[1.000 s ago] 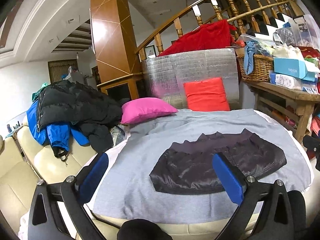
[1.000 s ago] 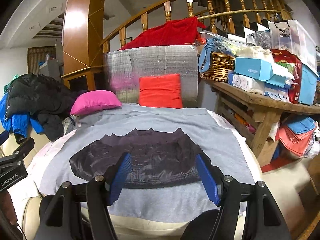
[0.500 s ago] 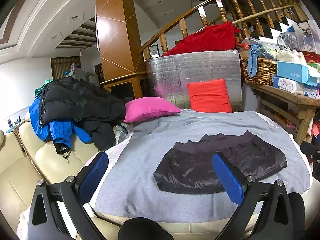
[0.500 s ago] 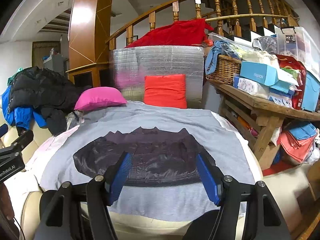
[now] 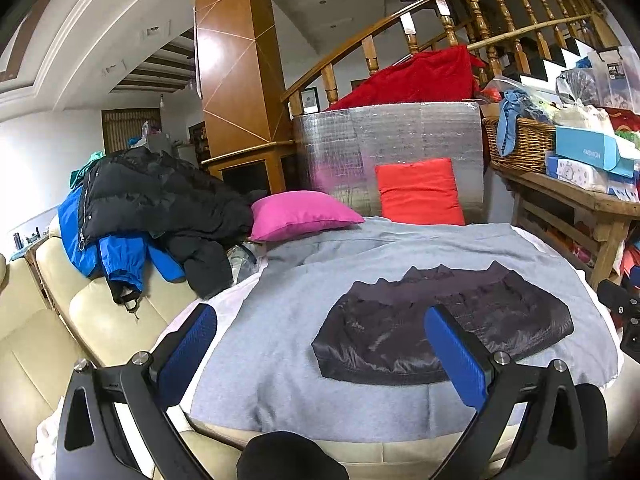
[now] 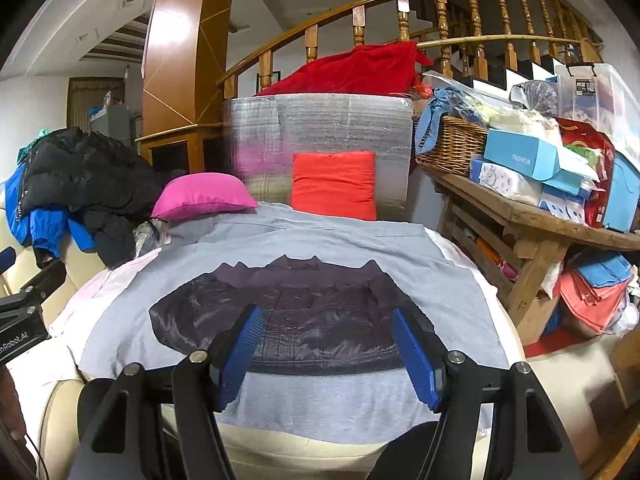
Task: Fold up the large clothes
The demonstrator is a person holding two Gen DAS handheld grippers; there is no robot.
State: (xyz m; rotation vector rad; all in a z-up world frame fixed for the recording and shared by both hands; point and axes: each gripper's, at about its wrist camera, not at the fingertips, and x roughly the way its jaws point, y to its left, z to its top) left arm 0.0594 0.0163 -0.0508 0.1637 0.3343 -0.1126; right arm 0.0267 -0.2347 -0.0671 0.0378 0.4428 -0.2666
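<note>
A dark shiny jacket (image 5: 436, 328) (image 6: 288, 312) lies folded into a flat block on a grey cloth (image 5: 304, 280) (image 6: 360, 236) spread over a cream sofa. My left gripper (image 5: 320, 320) hovers open over the near left side of the cloth, with the jacket beyond its right finger. Centred in front of the jacket's near edge, my right gripper (image 6: 326, 320) is open too, nothing between its blue pads. Neither gripper touches the fabric. Part of the left gripper's black body (image 6: 24, 312) shows at the left edge of the right wrist view.
A black and blue coat pile (image 5: 140, 216) sits on the sofa's left part. A pink cushion (image 5: 300, 214) and a red cushion (image 5: 418, 192) lean at the back before a silver panel (image 6: 320, 136). A cluttered wooden table (image 6: 532, 216) stands right.
Both views have shifted only slightly; the jacket sits a little further right and lower in the left wrist view. Both grippers stay open, and the jacket has not moved.
</note>
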